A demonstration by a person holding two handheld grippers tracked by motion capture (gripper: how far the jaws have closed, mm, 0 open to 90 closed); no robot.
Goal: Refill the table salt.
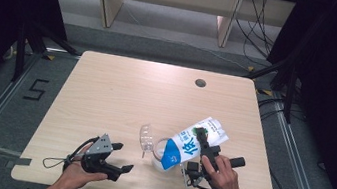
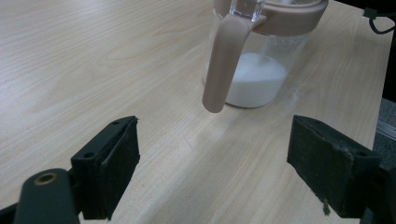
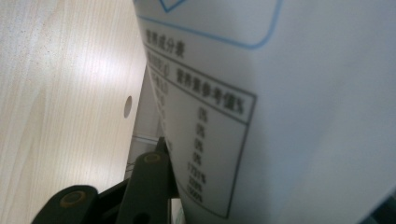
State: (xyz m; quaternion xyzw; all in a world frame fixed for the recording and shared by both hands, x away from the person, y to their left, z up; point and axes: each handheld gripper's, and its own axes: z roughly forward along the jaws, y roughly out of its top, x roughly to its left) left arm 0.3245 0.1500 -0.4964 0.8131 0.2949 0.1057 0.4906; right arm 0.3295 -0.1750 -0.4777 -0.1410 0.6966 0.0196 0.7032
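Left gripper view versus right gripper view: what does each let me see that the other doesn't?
The left gripper view shows a clear jug with a beige handle and white liquid at its bottom, framed by wide-open black jaws holding nothing. The right gripper view shows the milk carton close up, its printed table of figures readable, one jaw pressed against it. Both share the pale wooden table.
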